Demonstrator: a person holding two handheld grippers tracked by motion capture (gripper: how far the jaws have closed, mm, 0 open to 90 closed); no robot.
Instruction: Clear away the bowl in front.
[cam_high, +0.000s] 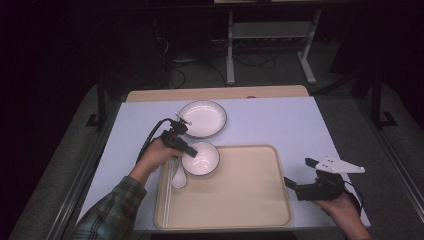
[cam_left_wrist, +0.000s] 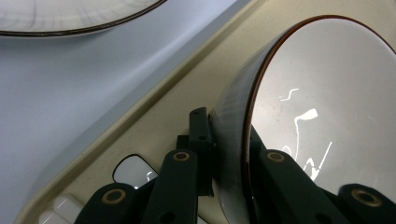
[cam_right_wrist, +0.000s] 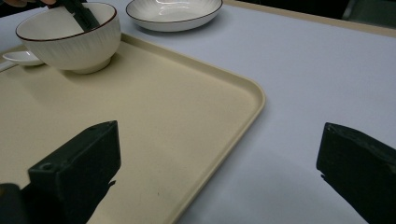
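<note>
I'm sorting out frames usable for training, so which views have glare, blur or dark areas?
High view: dark surroundings, only the table lit, picture soft. Left gripper view: white glare streaks inside the bowl, whose near wall is blurred; the left gripper grips its rim. Right gripper view: right gripper jaws out of focus, soft sheen on the tray.

From the high view we look forward and down on the whole table (cam_high: 300, 120), with dark floor beyond. The left gripper view sits very close, peering along its jaws at the bowl (cam_left_wrist: 322, 116) on the tray (cam_left_wrist: 163, 116), perhaps tilted sideways. The right gripper view looks low across the tray (cam_right_wrist: 154, 116) from its near corner. All three views share the bowl (cam_right_wrist: 70, 42), the tray and the plate (cam_right_wrist: 175, 14).
</note>
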